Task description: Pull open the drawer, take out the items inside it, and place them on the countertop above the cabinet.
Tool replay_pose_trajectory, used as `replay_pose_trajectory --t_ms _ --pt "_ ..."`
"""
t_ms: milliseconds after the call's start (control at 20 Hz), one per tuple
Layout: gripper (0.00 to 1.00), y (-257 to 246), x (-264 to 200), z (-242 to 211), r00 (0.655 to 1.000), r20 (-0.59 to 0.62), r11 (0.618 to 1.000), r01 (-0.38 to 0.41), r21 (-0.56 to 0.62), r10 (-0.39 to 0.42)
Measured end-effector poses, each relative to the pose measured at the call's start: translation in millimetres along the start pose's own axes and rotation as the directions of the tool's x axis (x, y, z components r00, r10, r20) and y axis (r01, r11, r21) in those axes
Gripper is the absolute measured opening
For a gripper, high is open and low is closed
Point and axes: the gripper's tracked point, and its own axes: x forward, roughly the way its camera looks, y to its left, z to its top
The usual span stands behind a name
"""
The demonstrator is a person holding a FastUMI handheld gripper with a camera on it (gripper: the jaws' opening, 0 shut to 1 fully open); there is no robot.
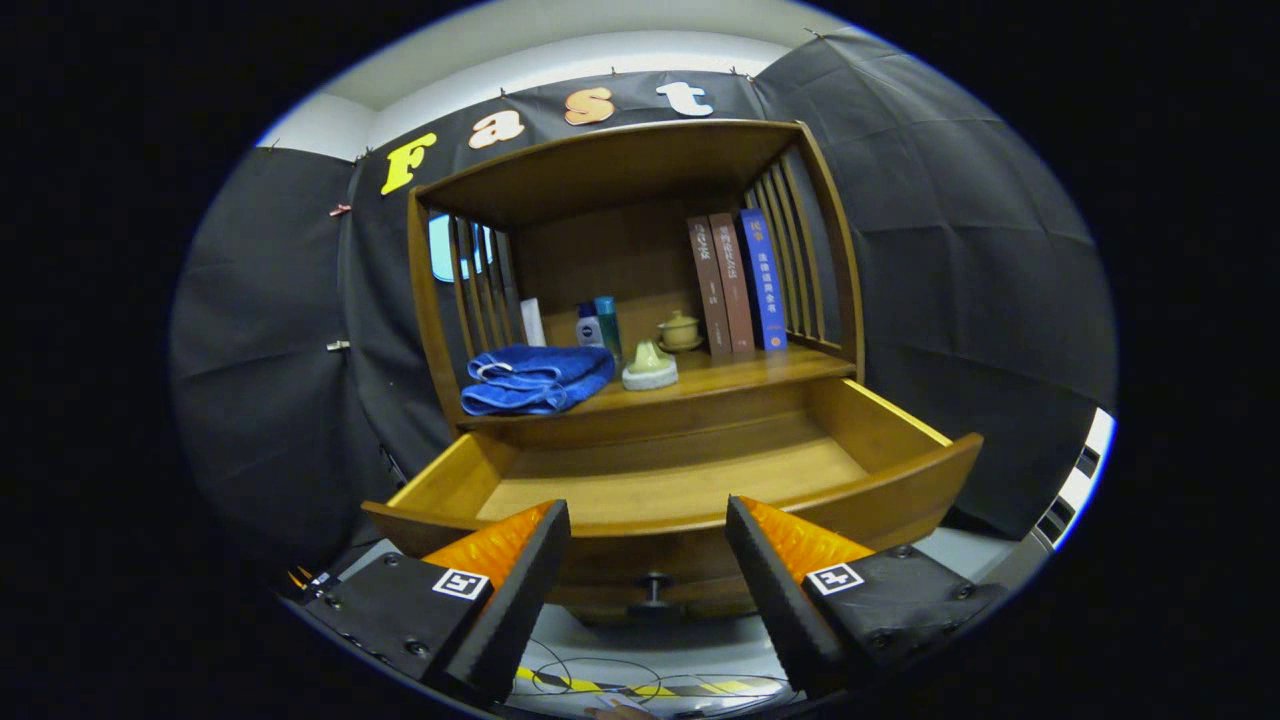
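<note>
Gripper (648,528) fingers spread wide and holding nothing, as I hover before the pulled-out wooden drawer (690,475), its dark round knob (655,582) between them. Its visible floor looks bare, I think. On the wooden countertop (745,372) beyond lie a folded blue towel (535,380) and a pale green lid (650,365).

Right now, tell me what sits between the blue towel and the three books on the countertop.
In the gripper view, between the blue towel and books: two bottles, a pale lid and a small lidded cup. Gripper open.
</note>
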Motion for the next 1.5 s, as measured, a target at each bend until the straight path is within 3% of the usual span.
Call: replay_pose_trajectory --t_ms 350,850,1500 --pt "1.00 -3 15 -35 0.999 -0.034 1.000 0.004 -0.003 -0.004" --pt "0.99 -5 31 -34 0.999 -0.032 0.999 0.032 -0.028 -0.033" --pt "0.99 1 131 -4 0.999 -0.030 0.999 0.034 -0.017 -0.034"
